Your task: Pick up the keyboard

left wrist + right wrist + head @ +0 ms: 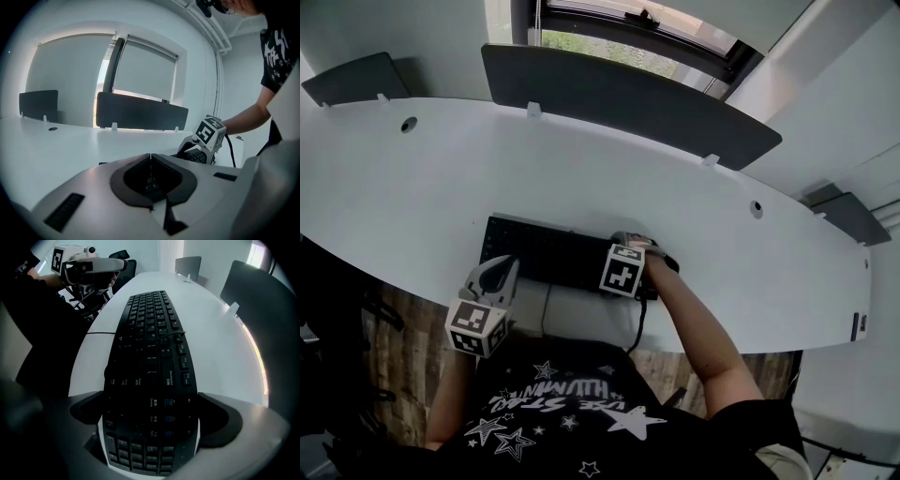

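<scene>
- The keyboard [548, 251] is a long, flat black slab with rows of matte low keys. It lies along the near edge of the bench [581, 178], a smooth white top with a curved outline.
- A dark cable [637, 323] drops from the keyboard's right end over the bench's front edge.
- Dark divider panels [619, 98] stand along the far edge. The wide stretch of white top between them and the keyboard is open.
- The right gripper [645, 247] sits at the keyboard's right end. In the right gripper view its jaws pinch the keyboard across its short width, one against each long edge.
- The left gripper [499, 274] hangs at the bench's front edge, just beside the keyboard's left end. Its jaws are pressed together with nothing between them.
</scene>
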A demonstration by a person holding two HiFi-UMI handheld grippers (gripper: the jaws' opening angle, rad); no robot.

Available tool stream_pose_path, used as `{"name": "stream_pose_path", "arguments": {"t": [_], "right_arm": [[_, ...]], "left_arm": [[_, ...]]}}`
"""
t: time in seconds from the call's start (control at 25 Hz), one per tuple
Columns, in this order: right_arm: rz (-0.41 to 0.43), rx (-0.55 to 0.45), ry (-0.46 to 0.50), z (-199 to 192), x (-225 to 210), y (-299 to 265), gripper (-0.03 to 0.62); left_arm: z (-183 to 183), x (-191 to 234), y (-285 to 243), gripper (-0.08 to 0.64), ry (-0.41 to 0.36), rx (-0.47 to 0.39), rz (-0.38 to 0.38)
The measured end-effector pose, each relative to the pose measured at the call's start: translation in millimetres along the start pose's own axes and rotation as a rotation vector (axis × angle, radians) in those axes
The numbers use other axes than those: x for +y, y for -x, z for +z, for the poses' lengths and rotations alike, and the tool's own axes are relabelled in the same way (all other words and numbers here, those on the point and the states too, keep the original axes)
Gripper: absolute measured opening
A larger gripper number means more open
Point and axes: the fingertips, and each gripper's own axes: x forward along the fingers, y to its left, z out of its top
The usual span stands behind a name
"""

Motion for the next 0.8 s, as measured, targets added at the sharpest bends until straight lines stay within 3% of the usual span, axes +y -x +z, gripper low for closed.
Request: {"name": "stream_pose_path", "arguments": {"t": [0.32, 0.56, 0.8], "right_arm": [[-0.068, -0.023, 0.000, 1.2, 0.1, 4.8, 0.580], [-0.282, 0.015, 0.025, 0.9, 3.8, 13.9, 0.580], [-0.484, 0.038, 0.044, -2.9, 10.1, 26.1, 0.578]], "left_arm": [[0.8, 4.4, -3.1, 0.012, -0.076, 0.040, -0.046], [6.6, 7.3, -1.9, 0.012, -0.141, 0.052, -0.073], [21.1, -6.4, -10.4, 0.014, -0.309, 0.056, -0.160]]}}
